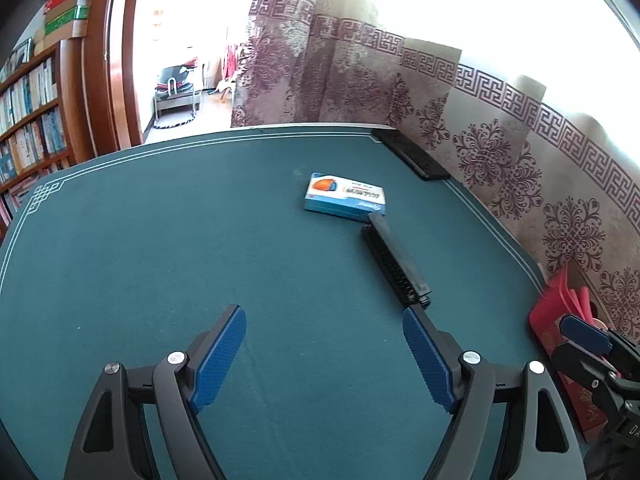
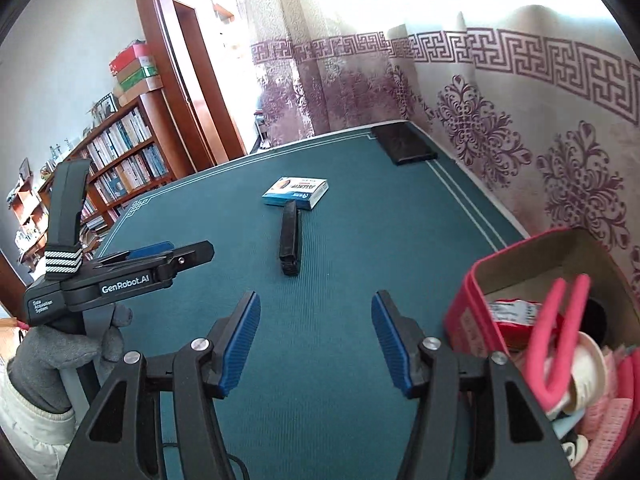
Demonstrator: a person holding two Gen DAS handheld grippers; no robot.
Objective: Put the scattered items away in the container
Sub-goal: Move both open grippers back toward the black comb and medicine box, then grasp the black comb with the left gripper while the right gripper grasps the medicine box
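Note:
A blue and white box [image 1: 346,198] [image 2: 296,191] lies on the green table. A black comb-like bar [image 1: 396,262] [image 2: 289,238] lies just in front of it, one end touching the box. My left gripper [image 1: 324,354] is open and empty, hovering over the table short of the bar. My right gripper [image 2: 316,340] is open and empty, beside the red container [image 2: 476,312] [image 1: 554,336] at the table's right, which holds pink items, a cup and a red packet.
A flat black object [image 1: 412,154] [image 2: 402,144] lies at the table's far right corner. A patterned curtain runs along the right edge. A bookshelf [image 2: 120,160] stands to the left. The left gripper body [image 2: 120,276] and gloved hand show in the right wrist view.

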